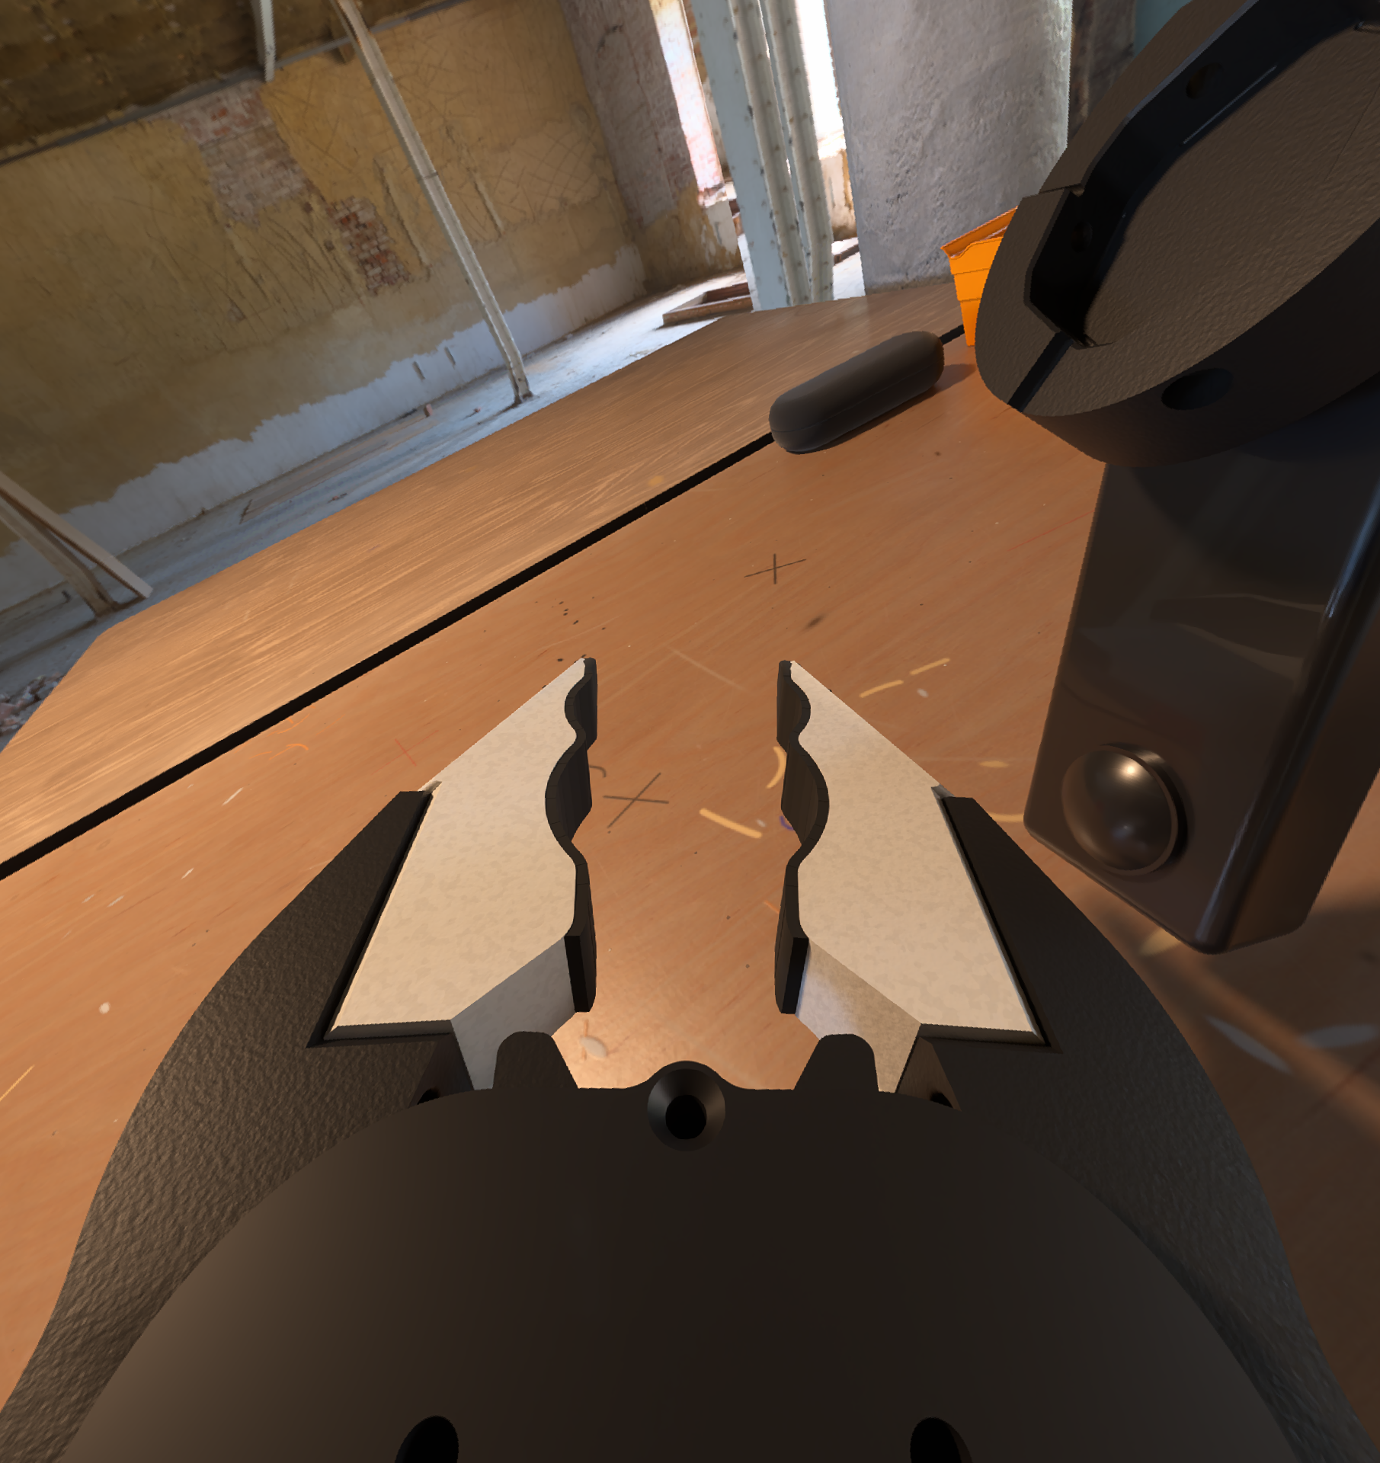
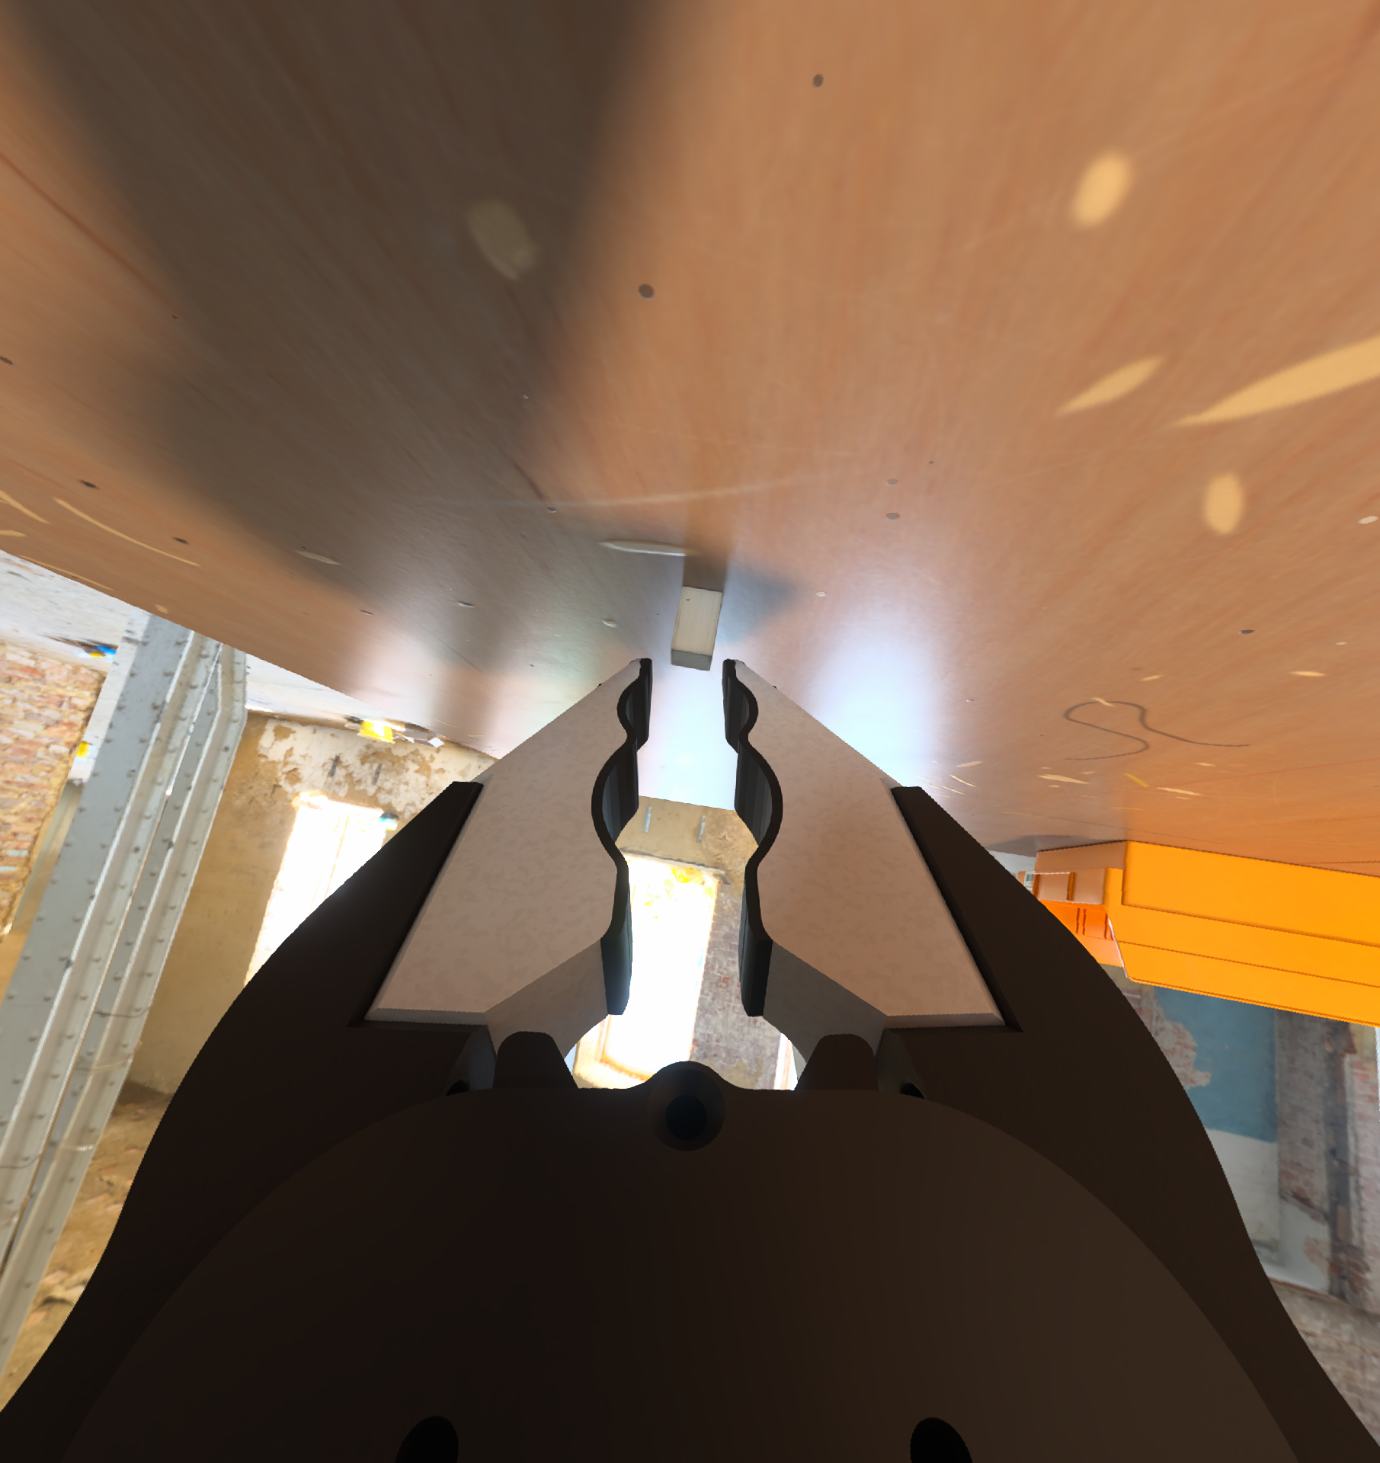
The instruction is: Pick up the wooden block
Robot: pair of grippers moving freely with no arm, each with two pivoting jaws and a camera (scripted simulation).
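The right gripper (image 2: 686,665) is lined up on the block (image 2: 697,629), and this looks like the approach, just short of the grasp. Its camera sees the table (image 2: 987,317) upside down, so the wooden top fills the upper part of the view and the small pale block stands on it straight ahead of the fingertips. The tongs are at a narrow gap with nothing between them. The block sits just beyond the tips, a touch left of the middle of the gap, and appears about as wide as the opening, so I can't say it would slip in as things stand.

The left gripper (image 1: 686,665) hangs low over the table (image 1: 354,594) with its tongs moderately wide and empty; only bare wood with pencil crosses shows between them. The block doesn't show in that view. The body of the right gripper (image 1: 1225,475) looms close on its right. Farther back lie a dark oblong case (image 1: 857,392) and, behind it, an orange bin (image 1: 971,277), which also shows at the table's edge in the right wrist view (image 2: 1264,910).

Next, I'd judge, the right gripper needs to open a little, shift slightly toward the block's centre, ease forward until the pads flank it, then close and lift. The risk is nudging the block over with a fingertip.
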